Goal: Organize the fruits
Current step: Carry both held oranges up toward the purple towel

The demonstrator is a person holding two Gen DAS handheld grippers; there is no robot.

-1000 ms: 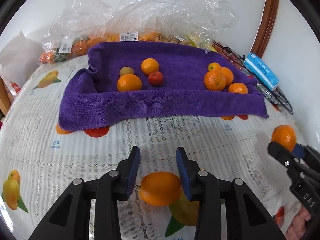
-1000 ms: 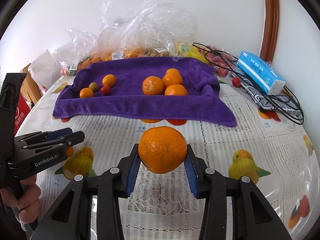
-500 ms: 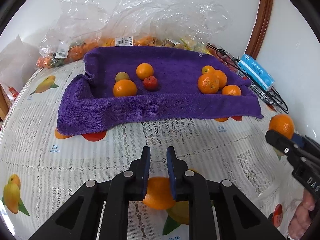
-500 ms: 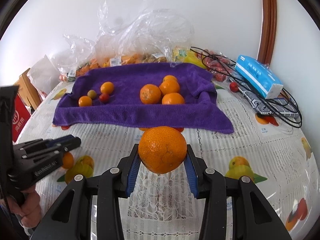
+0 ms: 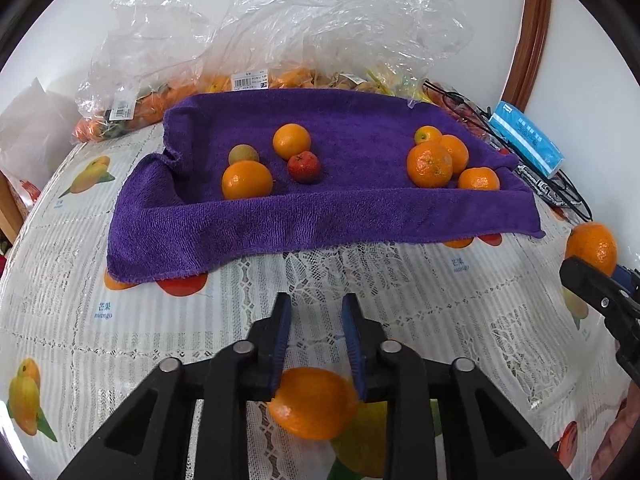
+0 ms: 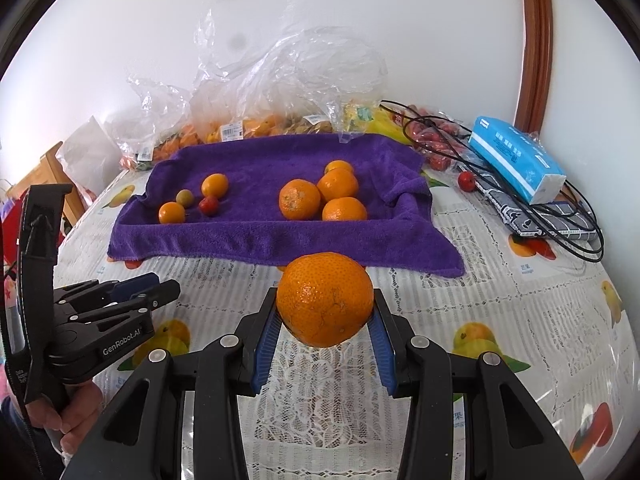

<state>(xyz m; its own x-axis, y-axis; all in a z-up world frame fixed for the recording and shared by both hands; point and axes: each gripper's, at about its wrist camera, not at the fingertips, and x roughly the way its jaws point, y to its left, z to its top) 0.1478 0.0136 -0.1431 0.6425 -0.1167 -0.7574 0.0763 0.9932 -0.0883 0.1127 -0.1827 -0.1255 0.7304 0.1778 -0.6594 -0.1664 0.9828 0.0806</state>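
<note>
A purple towel (image 5: 320, 216) (image 6: 256, 236) lies on the table with two fruit groups: small oranges, a red fruit (image 5: 304, 166) and a greenish one at left, several tangerines (image 5: 430, 164) (image 6: 300, 200) at right. My right gripper (image 6: 325, 316) is shut on a large tangerine (image 6: 325, 304), held above the tablecloth in front of the towel; it also shows in the left wrist view (image 5: 591, 248). My left gripper (image 5: 316, 312) has its jaws partly open and empty, raised over an orange (image 5: 314, 402) lying on the tablecloth beneath it.
Clear plastic bags of fruit (image 5: 248, 76) stand behind the towel by the wall. A blue tissue pack (image 6: 516, 170), black cables (image 6: 560, 216) and a red fruit (image 6: 466, 180) lie at right. The tablecloth (image 6: 500, 320) has printed fruit pictures.
My left gripper closed to a narrow gap, then opened partway, and rose above the orange on the cloth. My right gripper carried its tangerine slightly toward the towel.
</note>
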